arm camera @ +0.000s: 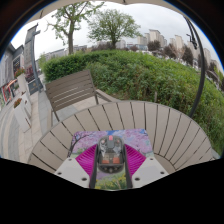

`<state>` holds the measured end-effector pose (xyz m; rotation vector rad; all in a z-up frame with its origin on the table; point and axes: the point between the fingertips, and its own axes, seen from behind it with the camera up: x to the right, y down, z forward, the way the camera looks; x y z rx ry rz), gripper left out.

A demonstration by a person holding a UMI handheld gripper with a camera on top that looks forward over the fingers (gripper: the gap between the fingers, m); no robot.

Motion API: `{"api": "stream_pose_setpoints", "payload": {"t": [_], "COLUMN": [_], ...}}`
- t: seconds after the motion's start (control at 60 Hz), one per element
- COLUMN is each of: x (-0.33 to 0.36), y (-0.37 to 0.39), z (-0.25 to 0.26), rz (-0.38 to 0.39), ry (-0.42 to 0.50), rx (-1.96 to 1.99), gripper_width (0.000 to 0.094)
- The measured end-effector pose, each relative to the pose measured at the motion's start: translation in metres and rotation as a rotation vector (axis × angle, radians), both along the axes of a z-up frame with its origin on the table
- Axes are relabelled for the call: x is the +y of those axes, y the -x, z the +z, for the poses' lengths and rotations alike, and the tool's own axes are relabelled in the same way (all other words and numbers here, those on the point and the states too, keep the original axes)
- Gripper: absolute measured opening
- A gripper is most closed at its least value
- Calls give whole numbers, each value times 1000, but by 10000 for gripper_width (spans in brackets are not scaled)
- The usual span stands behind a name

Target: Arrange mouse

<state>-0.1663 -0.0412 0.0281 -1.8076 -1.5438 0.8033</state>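
A round table (150, 125) of pale wooden slats stands outdoors, its boards fanning out toward the far rim. On the near part lies a colourful mat (118, 140) with a purple and pink print. A dark mouse (111, 152) sits on that mat. The slats to the right are bare.

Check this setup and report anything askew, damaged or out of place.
Nothing stands out. The mouse sits straight between the gripper's pink-padded fingers, on a colourful mouse pad lying flat on the slatted round table. Whether the fingers press it is unclear. The bench beyond stands upright by the hedge.
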Motion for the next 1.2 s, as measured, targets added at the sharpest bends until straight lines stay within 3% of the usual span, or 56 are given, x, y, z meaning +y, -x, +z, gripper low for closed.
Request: {"api": "stream_pose_setpoints", "payload": {"t": [0.1,0.183,0.217,0.25,0.267,0.3,0.433,0.6,0.683,0.883,1.2], "x": [-9,-11,-12,-15,-15,-13,-7,1,12,42,58], "y": [-14,-13,-16,-19,-20,-23,-64,-169,-227,-321,-364], "z": [-42,-47,-47,-44,-40,-29,34,122,147,170,148], "rz": [-32,-30,-23,-14,-15,-21,-42,-17,-43,-141,-230], "ry": [-16,-47,-61,-60,-57,-54,-55,-86,-107,-124,-83], "rx": [-64,-54,-69,-80,-78,-72,-93,-102,-133,-166,-213], "gripper_width": [424,505,622,819,860,827,849,844,842,846,845]}}
